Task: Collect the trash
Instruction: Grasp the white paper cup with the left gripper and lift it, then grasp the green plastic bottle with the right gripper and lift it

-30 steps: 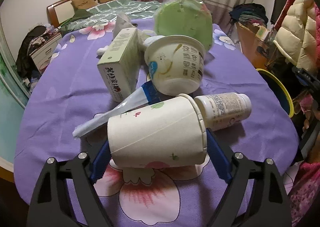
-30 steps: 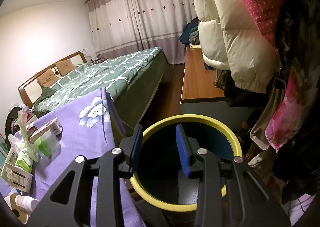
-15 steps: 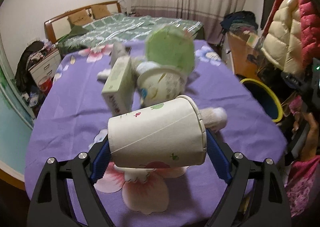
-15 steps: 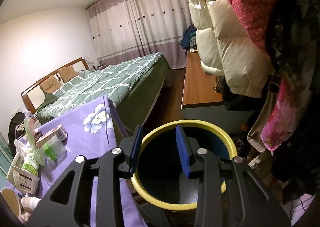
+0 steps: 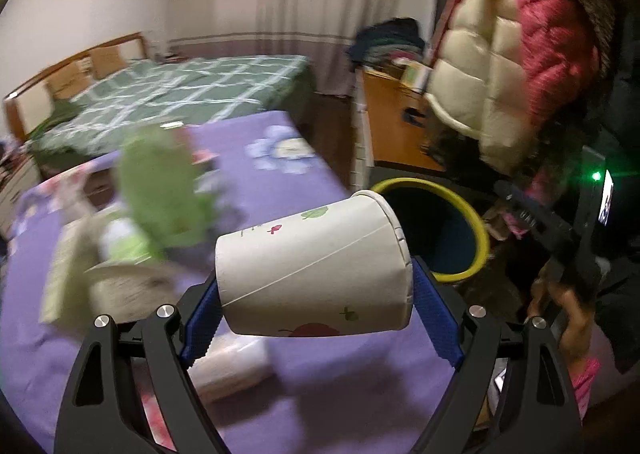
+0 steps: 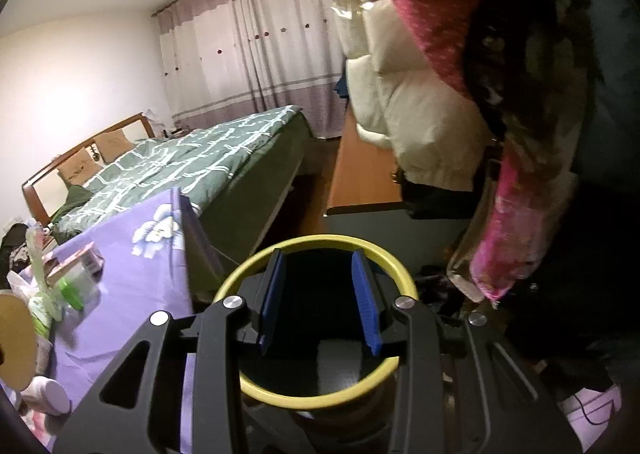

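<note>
In the left wrist view, blurred litter lies on the purple floral cloth [image 5: 280, 174] at about nine o'clock from the tool: a green wrapper [image 5: 160, 190], a pale carton [image 5: 64, 270] and a whitish bottle [image 5: 232, 362] low beside the left finger. The left gripper [image 5: 316, 318] pinches a paper cup [image 5: 312, 270] sideways between its blue pads [image 5: 200, 318], the cup's base against the left pad and its rim against the right, so the mouth faces three o'clock. The cup sits at the fingertips, lifted off the cloth, with small leaf and fruit prints on its wall. At about two o'clock from the cup, just past its rim, stands the yellow-rimmed bin [image 5: 468, 214], dark inside, off the edge of the cloth. Further right, a hand holds the other tool.

In the right wrist view, the same litter shows at nine o'clock on the cloth, with the cup's round base [image 6: 14, 338] at the far left edge. The right gripper [image 6: 318, 300] is spread, its pads apart and holding nothing, poised directly over the bin's [image 6: 320, 240] opening. A green bed [image 6: 208, 158] lies at eleven o'clock, and padded coats [image 6: 420, 94] hang at one o'clock.
</note>
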Motion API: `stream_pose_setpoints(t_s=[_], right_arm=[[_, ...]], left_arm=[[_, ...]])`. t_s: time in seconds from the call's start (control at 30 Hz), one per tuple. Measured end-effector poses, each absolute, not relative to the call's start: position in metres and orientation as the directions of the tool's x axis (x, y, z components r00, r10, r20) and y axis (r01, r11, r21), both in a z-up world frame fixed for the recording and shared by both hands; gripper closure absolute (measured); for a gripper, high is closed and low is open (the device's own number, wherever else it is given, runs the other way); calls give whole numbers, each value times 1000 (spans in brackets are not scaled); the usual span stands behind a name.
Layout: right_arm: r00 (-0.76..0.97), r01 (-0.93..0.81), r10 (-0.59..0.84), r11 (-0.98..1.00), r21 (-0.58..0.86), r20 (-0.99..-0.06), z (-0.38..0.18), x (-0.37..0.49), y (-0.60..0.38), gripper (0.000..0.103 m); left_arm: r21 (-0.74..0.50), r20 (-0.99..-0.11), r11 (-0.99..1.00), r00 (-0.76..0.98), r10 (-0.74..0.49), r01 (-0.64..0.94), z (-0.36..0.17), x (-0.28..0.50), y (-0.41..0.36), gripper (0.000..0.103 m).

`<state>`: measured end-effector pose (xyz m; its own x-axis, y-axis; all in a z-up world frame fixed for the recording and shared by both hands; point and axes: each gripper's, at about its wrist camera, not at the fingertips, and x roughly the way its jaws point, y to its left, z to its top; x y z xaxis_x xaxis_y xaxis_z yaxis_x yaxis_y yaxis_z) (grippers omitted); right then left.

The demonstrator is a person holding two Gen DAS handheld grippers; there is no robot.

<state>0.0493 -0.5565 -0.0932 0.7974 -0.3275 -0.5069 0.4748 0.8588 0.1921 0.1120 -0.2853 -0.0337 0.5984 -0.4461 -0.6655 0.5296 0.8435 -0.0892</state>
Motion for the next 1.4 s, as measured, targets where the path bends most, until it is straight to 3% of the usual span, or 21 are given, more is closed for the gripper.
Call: stream_pose_setpoints(t_s=[0.23, 0.43, 0.67, 1.07, 1.4], right_arm=[[771, 522, -358, 830, 199, -527, -104, 31, -587, 69], [752, 545, -369, 814, 201, -546, -113, 25, -602, 69], [747, 535, -353, 822, 194, -564, -118, 34, -600, 69], [785, 452, -290, 872, 186, -548, -105, 48, -554, 66], [844, 243, -137, 960, 142, -518, -79, 91, -455, 63]], left_arm=[[-103, -675, 763, 519, -525, 638, -47, 141, -386, 18], [-81, -707, 735, 481, -519, 674, -73, 168, -449, 18], [-56, -727, 740, 481, -490, 670, -92, 182, -470, 10], [-88, -608, 806, 610, -508, 585, -17, 139, -343, 5], [-45, -523, 955, 807, -273, 294, 13, 109, -171, 5]])
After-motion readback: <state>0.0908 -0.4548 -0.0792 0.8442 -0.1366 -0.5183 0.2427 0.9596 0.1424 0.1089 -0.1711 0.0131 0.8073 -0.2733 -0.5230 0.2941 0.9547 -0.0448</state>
